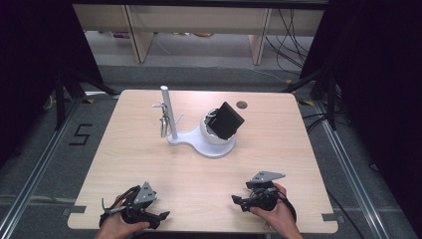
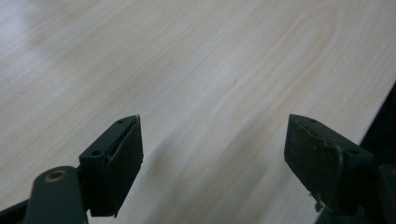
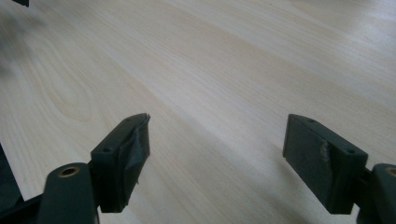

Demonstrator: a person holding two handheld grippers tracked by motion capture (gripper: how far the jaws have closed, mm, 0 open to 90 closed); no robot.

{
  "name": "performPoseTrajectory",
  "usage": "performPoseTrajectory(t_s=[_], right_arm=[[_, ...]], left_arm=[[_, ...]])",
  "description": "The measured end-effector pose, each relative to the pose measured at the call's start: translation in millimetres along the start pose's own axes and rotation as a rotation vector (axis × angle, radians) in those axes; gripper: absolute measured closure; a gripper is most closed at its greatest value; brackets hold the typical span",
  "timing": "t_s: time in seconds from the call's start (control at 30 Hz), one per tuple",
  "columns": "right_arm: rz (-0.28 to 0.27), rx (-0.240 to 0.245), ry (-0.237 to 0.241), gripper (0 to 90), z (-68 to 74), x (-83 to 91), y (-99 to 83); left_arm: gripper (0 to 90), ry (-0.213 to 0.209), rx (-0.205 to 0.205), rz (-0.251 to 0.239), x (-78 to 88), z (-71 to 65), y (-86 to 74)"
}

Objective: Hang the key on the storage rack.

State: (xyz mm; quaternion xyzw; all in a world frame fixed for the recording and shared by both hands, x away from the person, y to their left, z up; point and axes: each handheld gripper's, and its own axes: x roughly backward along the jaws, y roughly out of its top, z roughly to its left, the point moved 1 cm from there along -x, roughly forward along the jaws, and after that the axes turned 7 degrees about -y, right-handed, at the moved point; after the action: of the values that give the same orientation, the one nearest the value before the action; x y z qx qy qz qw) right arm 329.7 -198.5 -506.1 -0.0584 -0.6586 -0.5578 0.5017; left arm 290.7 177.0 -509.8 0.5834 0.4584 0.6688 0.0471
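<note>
You're holding both grippers, left gripper (image 1: 158, 216) and right gripper (image 1: 239, 201), jaws apart, nothing between, near the table (image 1: 199, 172) edge; white stand (image 1: 211, 142) with black box (image 1: 226, 119) sitting far, unobstructed.

Well beyond each hand-held gripper, mid-worktop (image 1: 149, 164): a white stand (image 1: 199, 142) (black box (image 1: 228, 120) tilted on it), a post (image 1: 168, 112).

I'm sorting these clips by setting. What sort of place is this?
Probably a lab recording station, not a home: a bare wooden table ringed by black curtains, loose cables on the floor behind, and a taped "5" marking the spot.
</note>
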Motion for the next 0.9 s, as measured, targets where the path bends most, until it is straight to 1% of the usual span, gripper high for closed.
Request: performPoseTrajectory(t_s=[0.03,0.07,0.1,0.13,0.17,0.2,0.23,0.27,0.3,0.33,0.37,0.4,0.43,0.47,0.5,0.53,0.57,0.6,0.63,0.67,0.73,0.77,0.8,0.9], right_arm=[[-0.009,0.016,-0.002,20.8,-0.6,-0.7,0.4],[-0.015,0.029,-0.001,19.9,-1.1,-1.3,0.6],[-0.015,0.027,-0.003,18.1,0.0,-1.8,0.4],[-0.015,0.024,-0.004,17.0,0.5,-2.1,0.3],[-0.016,0.031,-0.008,16.7,0.5,-2.3,0.5],[-0.013,0.022,-0.002,16.6,2.0,-1.8,0.4],[-0.022,0.036,-0.001,16.6,1.2,-2.2,0.7],[-0.015,0.022,0.002,16.6,2.2,-1.8,0.6],[-0.014,0.029,0.000,16.6,1.9,-2.0,0.7],[-0.018,0.042,-0.002,16.6,1.6,-2.7,0.8],[-0.018,0.040,-0.001,16.6,2.1,-2.8,0.6],[-0.020,0.042,0.000,16.6,2.1,-2.9,0.8],[-0.020,0.042,-0.001,16.6,2.2,-3.0,1.0],[-0.021,0.042,-0.001,16.6,2.2,-3.1,1.0],[-0.021,0.042,-0.002,16.6,2.1,-3.2,1.0],[-0.020,0.042,-0.003,16.5,2.1,-3.2,0.9],[-0.027,0.041,-0.004,16.5,2.5,-3.7,0.8],[-0.027,0.041,0.013,16.5,2.5,-4.4,0.8],[-0.014,0.036,0.016,16.6,3.4,-3.9,0.8],[-0.015,0.038,-0.001,16.5,4.3,-3.0,0.8],[-0.025,0.052,-0.003,16.5,3.7,-3.2,1.1],[-0.021,0.047,-0.003,16.5,4.2,-3.3,1.0],[-0.021,0.057,-0.008,16.6,3.6,-3.4,1.0],[-0.019,0.058,-0.007,16.6,3.5,-4.0,1.1]], left_arm=[[19.4,0.002,0.003,-0.002,0.8,0.3,-1.6],[19.2,0.003,0.029,-0.013,1.5,-0.8,-3.7],[19.2,0.011,0.024,-0.021,2.8,-1.4,-4.4],[19.1,0.032,0.019,-0.019,5.2,-1.5,-5.5],[18.7,0.029,0.016,-0.029,6.4,-2.1,-6.1],[18.6,0.038,0.015,-0.025,7.5,-1.8,-7.0],[18.6,0.041,0.031,-0.033,7.3,-2.3,-8.5],[18.7,0.043,0.023,-0.027,8.1,-1.9,-9.2],[18.6,0.042,0.018,-0.032,8.3,-1.7,-10.1],[18.6,0.050,0.020,-0.023,9.1,-0.8,-11.0],[18.6,0.040,0.029,-0.033,9.2,-0.7,-11.7],[18.6,0.048,0.025,-0.030,10.2,0.8,-12.2],[18.5,0.046,0.041,-0.037,9.9,0.6,-12.8],[18.5,0.048,0.027,-0.029,10.6,2.2,-13.0],[18.4,0.049,0.041,-0.034,10.2,1.8,-13.4],[18.4,0.048,0.038,-0.031,10.5,2.3,-13.7],[18.3,0.044,0.049,-0.034,10.0,2.0,-14.0],[18.3,0.045,0.043,-0.032,10.1,2.4,-14.1],[18.2,0.053,0.036,-0.024,10.1,3.3,-14.5],[18.2,0.048,0.045,-0.029,9.2,3.0,-14.9],[18.2,0.056,0.039,-0.018,8.6,4.8,-15.8],[18.3,0.049,0.050,-0.026,8.2,4.4,-16.1],[18.3,0.047,0.058,-0.028,7.9,4.3,-16.3],[18.2,0.052,0.041,-0.018,8.6,6.5,-16.7]])
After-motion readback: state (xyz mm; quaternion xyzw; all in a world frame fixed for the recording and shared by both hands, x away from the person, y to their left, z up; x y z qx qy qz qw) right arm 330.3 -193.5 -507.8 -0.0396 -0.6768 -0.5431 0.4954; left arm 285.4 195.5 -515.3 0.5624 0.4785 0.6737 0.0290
